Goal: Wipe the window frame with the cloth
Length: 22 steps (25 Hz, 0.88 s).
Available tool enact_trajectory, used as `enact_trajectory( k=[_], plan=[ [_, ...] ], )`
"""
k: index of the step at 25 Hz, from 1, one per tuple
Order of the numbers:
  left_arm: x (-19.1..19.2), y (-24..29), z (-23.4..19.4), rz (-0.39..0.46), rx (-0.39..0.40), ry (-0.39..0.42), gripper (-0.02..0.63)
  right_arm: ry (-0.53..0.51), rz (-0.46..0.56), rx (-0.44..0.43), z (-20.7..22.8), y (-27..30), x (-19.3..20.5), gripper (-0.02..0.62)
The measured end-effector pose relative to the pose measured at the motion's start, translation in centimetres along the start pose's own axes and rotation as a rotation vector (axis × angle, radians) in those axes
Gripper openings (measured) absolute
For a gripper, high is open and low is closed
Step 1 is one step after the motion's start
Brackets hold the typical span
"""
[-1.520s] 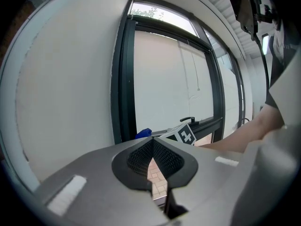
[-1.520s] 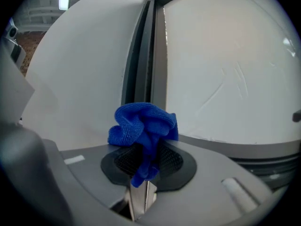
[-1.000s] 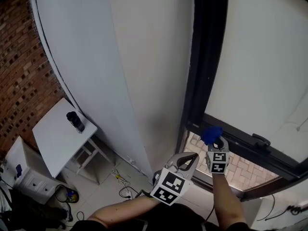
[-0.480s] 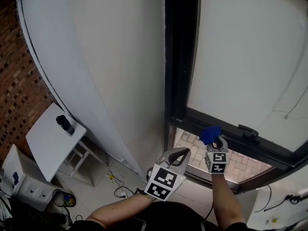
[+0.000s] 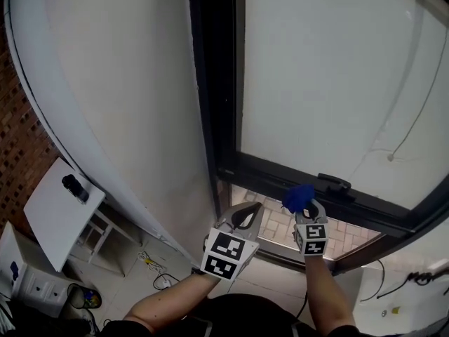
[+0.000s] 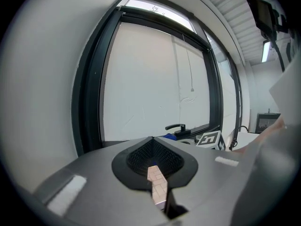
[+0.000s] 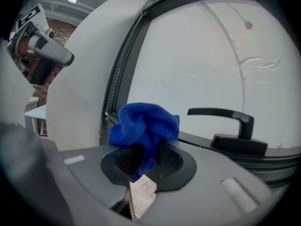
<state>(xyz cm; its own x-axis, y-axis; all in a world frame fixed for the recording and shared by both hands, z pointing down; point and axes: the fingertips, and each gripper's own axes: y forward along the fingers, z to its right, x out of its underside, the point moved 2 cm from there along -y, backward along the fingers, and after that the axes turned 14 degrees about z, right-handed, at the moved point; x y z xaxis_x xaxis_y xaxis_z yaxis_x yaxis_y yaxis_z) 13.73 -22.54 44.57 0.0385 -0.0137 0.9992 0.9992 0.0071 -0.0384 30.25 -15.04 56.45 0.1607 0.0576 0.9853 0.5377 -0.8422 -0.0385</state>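
A crumpled blue cloth sticks out of my right gripper, whose jaws are shut on it. It hovers just below the dark lower bar of the window frame, left of the black window handle. My left gripper is shut with nothing between its jaws, a little left of the right one and below the frame's lower left corner. The frame's dark upright rises on the left of the pale pane.
A white curved wall panel stands left of the window. Far below left are a white table with a dark object, cables on the tiled floor, and a brick wall. Brick paving shows through the gap under the frame.
The head view has swung, so the window frame now sits further left and more centred. Both grippers have shifted slightly left with it; the cloth stays held near the lower bar.
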Motion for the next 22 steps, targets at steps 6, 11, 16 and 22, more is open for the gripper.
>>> enact_trajectory(
  k=[6,11,16,22],
  plan=[
    [0.2,3.0,3.4,0.007,0.025,-0.012,-0.006,-0.003,0.009,0.003,3.3,-2.4,0.5,0.077],
    [0.1,5.1,6.2,0.022,0.049,-0.006,-0.006,0.007,0.011,0.011,5.8,-4.3,0.8,0.077],
    [-0.5,6.6,8.2,0.026,0.091,0.006,-0.006,0.024,0.01,0.06,8.2,-6.3,1.1,0.077],
    [-0.1,8.7,9.6,0.017,0.155,-0.015,-0.006,0.023,-0.002,0.142,11.1,-8.5,1.4,0.077]
  ],
)
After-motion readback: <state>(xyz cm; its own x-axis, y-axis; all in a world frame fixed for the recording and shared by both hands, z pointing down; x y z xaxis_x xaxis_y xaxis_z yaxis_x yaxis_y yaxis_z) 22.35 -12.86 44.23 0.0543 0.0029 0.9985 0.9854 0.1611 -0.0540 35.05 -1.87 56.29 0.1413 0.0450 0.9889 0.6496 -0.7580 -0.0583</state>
